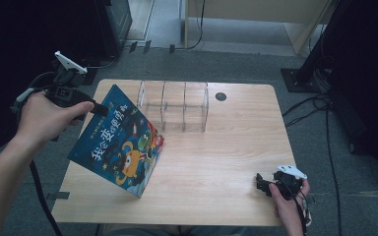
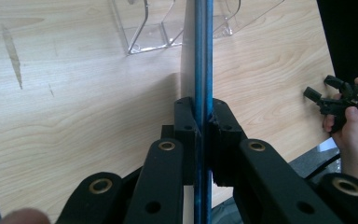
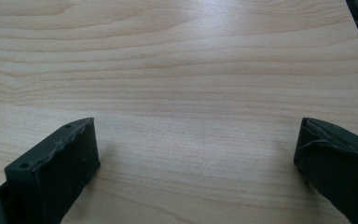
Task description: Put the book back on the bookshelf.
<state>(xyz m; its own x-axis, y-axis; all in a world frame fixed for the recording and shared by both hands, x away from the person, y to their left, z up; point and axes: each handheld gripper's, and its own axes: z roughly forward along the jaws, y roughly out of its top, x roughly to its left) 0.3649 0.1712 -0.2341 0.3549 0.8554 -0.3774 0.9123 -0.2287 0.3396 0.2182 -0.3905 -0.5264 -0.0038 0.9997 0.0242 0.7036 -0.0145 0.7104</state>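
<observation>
A blue children's picture book (image 1: 120,142) with cartoon creatures on its cover is lifted at a tilt over the left part of the wooden table (image 1: 216,162), its lower corner near the tabletop. My left gripper (image 1: 100,109) is shut on the book's upper edge. In the left gripper view the book (image 2: 203,56) runs edge-on between the pressed jaws of the left gripper (image 2: 203,122). Behind the book stands a clear acrylic divider rack (image 1: 177,104), also visible as the rack (image 2: 158,28). My right gripper (image 1: 261,186) rests low at the table's front right, jaws wide apart over bare wood (image 3: 196,154).
A small dark round hole (image 1: 220,96) sits in the tabletop behind the rack on the right. Cables (image 1: 320,108) and a black stand base (image 1: 300,78) lie on the grey floor to the right. The table's front edge runs just beside my right hand.
</observation>
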